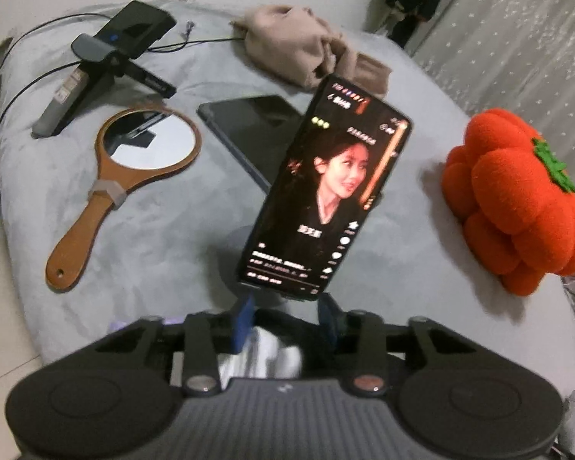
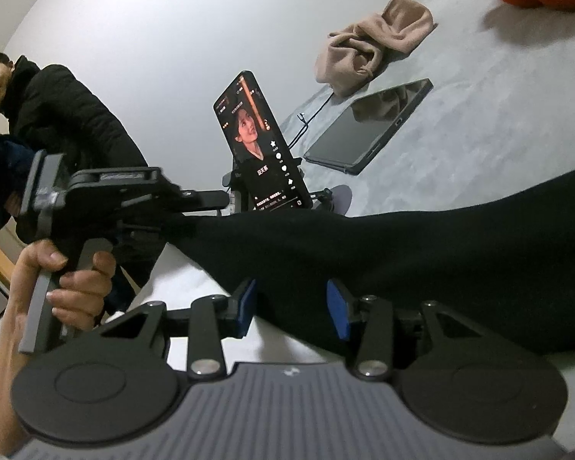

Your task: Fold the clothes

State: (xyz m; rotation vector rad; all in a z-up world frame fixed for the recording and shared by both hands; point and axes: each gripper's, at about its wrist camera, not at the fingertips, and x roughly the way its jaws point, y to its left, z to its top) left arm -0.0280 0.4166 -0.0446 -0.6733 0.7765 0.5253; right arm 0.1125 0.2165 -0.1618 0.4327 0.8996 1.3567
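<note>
The black cloth [image 2: 402,260] is stretched in a long band across the right wrist view, from the left gripper [image 2: 174,224] down and out to the right edge. Its narrow end tapers right into the left fingers, and they're pinching it there, the cloth pulled taut from the tip. A hand [image 2: 73,280] is wrapped around that gripper's handle.

Down at the right gripper [image 2: 291,306] the band runs straight through the gap. The blue fingers [image 2: 245,308] stand apart, one on each side, with black fabric filling the space between them. I cannot tell whether the pads are actually pressing on it.

Just beyond the cloth a lit phone [image 2: 260,145] stands tilted on a holder. Past it a dark tablet [image 2: 368,126] lies flat on the grey blanket [image 1: 172,237], and a crumpled beige cloth [image 2: 364,50] sits beside the tablet's far end. From the left wrist, a wooden hand mirror [image 1: 134,176] lies left of the phone and an orange plush pumpkin [image 1: 517,207] sits well off to the right. A person in a black jacket [image 2: 69,115] stands behind the left gripper.
</note>
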